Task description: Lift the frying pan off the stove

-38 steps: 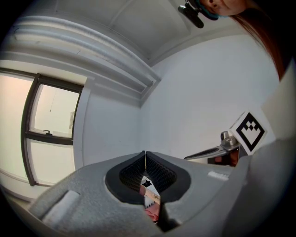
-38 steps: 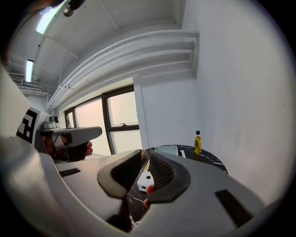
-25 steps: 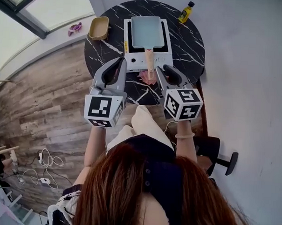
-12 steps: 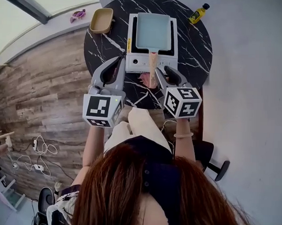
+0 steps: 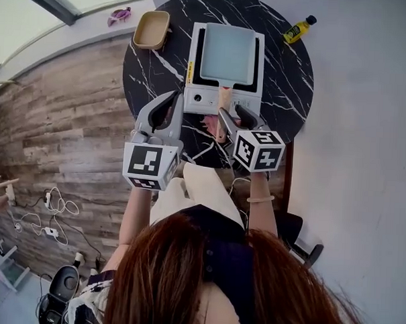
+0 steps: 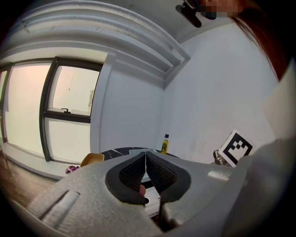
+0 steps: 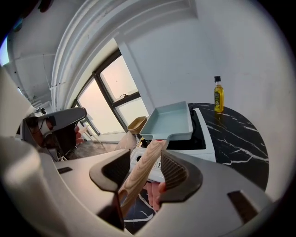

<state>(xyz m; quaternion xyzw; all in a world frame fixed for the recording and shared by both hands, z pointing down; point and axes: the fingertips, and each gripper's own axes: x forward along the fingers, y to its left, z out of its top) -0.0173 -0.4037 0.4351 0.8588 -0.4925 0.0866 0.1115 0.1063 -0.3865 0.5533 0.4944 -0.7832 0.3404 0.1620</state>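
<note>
A pale blue rectangular frying pan (image 5: 227,53) sits on a white stove (image 5: 194,63) on the round black marble table (image 5: 153,68). Its wooden handle (image 5: 223,105) points toward me. My right gripper (image 5: 230,115) reaches around the handle's end. In the right gripper view the handle (image 7: 143,169) runs between the jaws of the right gripper (image 7: 145,159), lying by the left pad with a gap at the right pad, and the jaws are opening. The pan (image 7: 169,121) rests level on the stove (image 7: 206,139). My left gripper (image 5: 172,97) is shut and empty, left of the handle, as the left gripper view confirms (image 6: 145,155).
A yellow oil bottle (image 5: 299,29) stands at the table's far right edge. A tan dish (image 5: 151,29) sits at the far left. Something pink (image 5: 208,121) lies on the table under the handle. Wood floor lies to the left, a white wall to the right.
The right gripper has slid forward around the handle's end and its jaws have spread. The head view has shifted, so the table sits a little further right. The left gripper stays shut.
</note>
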